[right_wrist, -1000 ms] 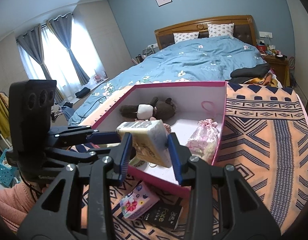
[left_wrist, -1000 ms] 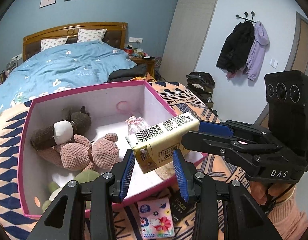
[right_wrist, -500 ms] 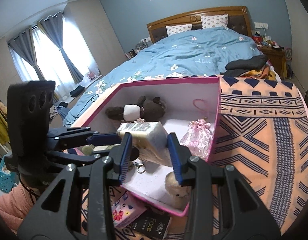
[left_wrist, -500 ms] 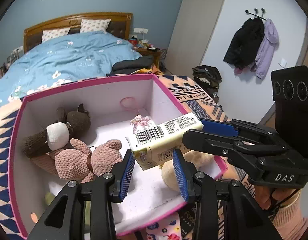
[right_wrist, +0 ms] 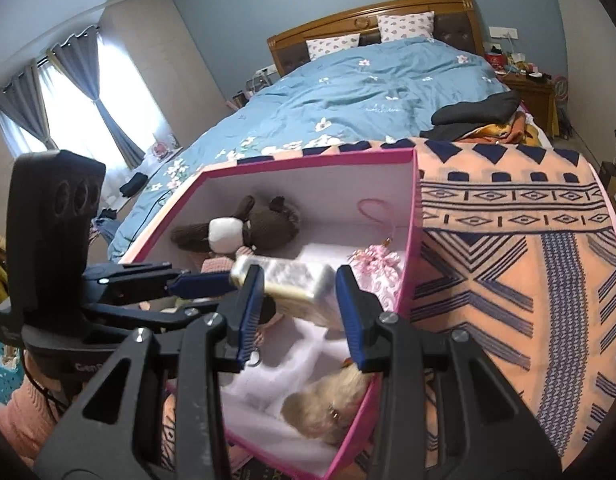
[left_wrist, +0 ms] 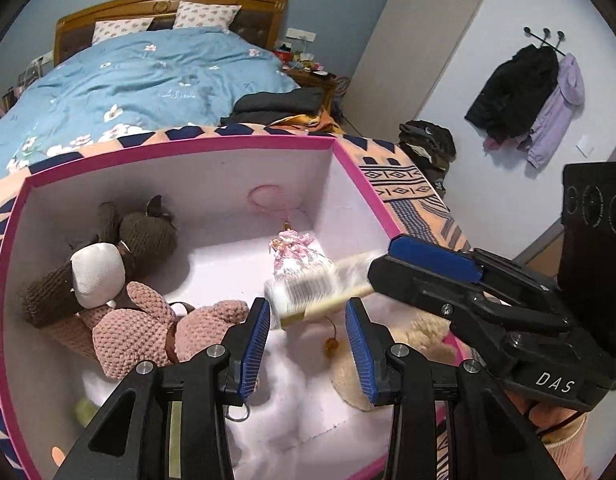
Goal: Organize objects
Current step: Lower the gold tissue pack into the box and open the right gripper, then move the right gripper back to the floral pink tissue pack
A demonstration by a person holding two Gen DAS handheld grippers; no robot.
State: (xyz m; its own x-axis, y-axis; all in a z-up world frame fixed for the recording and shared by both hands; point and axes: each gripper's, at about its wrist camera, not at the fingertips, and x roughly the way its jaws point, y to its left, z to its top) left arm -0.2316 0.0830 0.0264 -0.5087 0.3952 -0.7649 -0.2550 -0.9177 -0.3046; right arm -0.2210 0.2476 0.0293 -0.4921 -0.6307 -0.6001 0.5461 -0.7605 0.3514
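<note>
A cream carton with a barcode (left_wrist: 320,288) (right_wrist: 295,286) hangs over the inside of the pink-rimmed box (left_wrist: 348,160) (right_wrist: 308,158). My right gripper (right_wrist: 299,316) is shut on the carton; it shows in the left wrist view as the black arm at the right (left_wrist: 388,264). My left gripper (left_wrist: 305,340) is open and empty, its fingers just below the carton over the box floor. In the box lie a brown knitted toy (left_wrist: 107,252), a pink knitted bear (left_wrist: 147,332), a pink lace pouch (left_wrist: 295,248) and a cream fluffy toy (left_wrist: 388,364).
The box stands on an orange and navy patterned cloth (right_wrist: 508,260). A bed with a blue quilt (left_wrist: 127,84) lies behind. Dark folded clothes (left_wrist: 279,104) sit at the bed's edge. Coats (left_wrist: 528,96) hang on the right wall.
Both grippers have moved forward and down into the box with the carton. The carton is blurred with motion and sits lower, near the pink pouch.
</note>
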